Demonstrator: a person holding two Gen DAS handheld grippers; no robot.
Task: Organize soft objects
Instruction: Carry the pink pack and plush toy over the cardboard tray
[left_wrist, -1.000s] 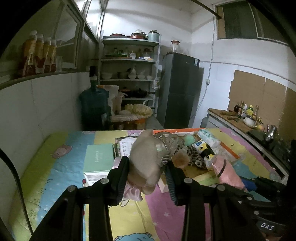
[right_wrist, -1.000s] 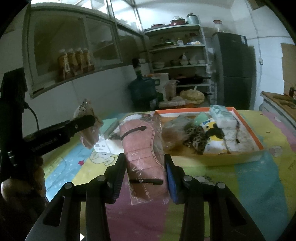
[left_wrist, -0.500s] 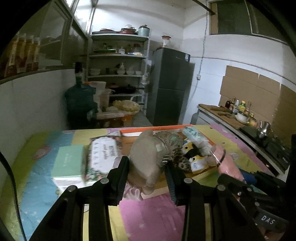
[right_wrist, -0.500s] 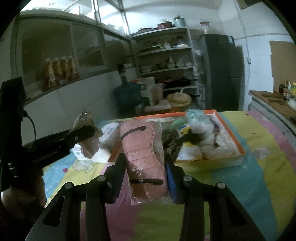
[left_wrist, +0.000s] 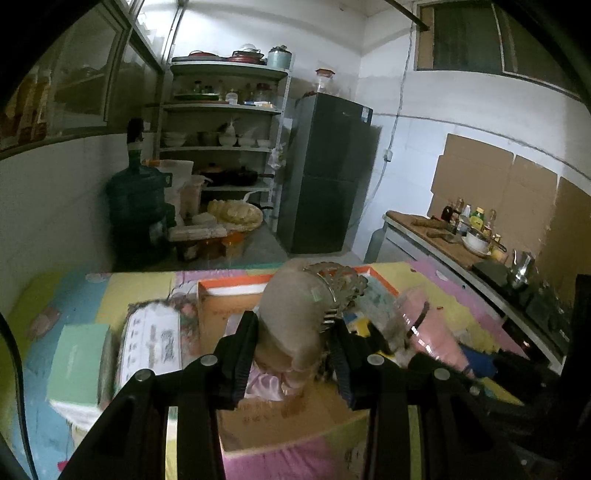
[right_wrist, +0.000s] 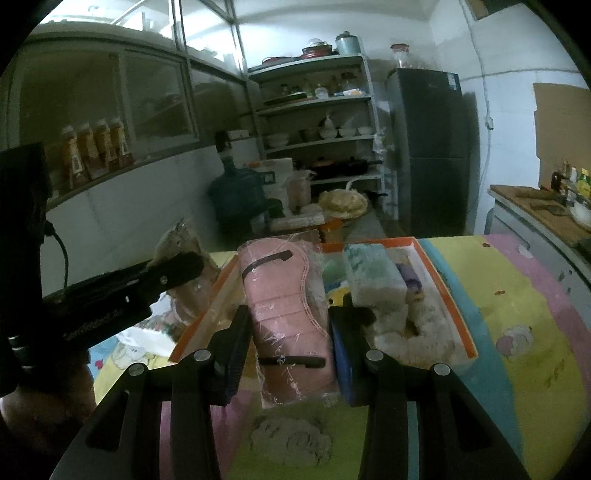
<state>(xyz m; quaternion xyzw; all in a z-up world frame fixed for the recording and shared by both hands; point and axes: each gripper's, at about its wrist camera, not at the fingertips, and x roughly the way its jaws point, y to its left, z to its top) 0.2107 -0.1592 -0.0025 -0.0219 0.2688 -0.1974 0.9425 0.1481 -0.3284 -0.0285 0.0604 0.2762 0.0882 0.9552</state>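
Note:
My left gripper (left_wrist: 293, 354) is shut on a beige plush toy (left_wrist: 295, 314) with a metallic crown, held above the near left corner of the orange-rimmed cardboard box (left_wrist: 229, 286). My right gripper (right_wrist: 290, 347) is shut on a pink slipper in clear plastic wrap (right_wrist: 284, 299), held over the near edge of the same box (right_wrist: 448, 288). The box holds several soft items, among them a pale towel bundle (right_wrist: 373, 277). In the right wrist view the left gripper (right_wrist: 173, 271) with the plush (right_wrist: 177, 240) hangs at the left of the box. The wrapped slipper (left_wrist: 428, 328) shows at the right in the left wrist view.
The box lies on a colourful cartoon-print mat (right_wrist: 517, 314). A green box (left_wrist: 79, 365) and a printed packet (left_wrist: 151, 343) lie left of it. Behind stand a water jug (left_wrist: 135, 206), shelves (left_wrist: 221, 110) and a dark fridge (left_wrist: 325, 173). A counter with bottles (left_wrist: 461, 225) runs along the right.
Both grippers have moved toward the orange box with their loads still held. The plush now hangs over the box's near left corner, and the slipper has come closer to the box's near edge.

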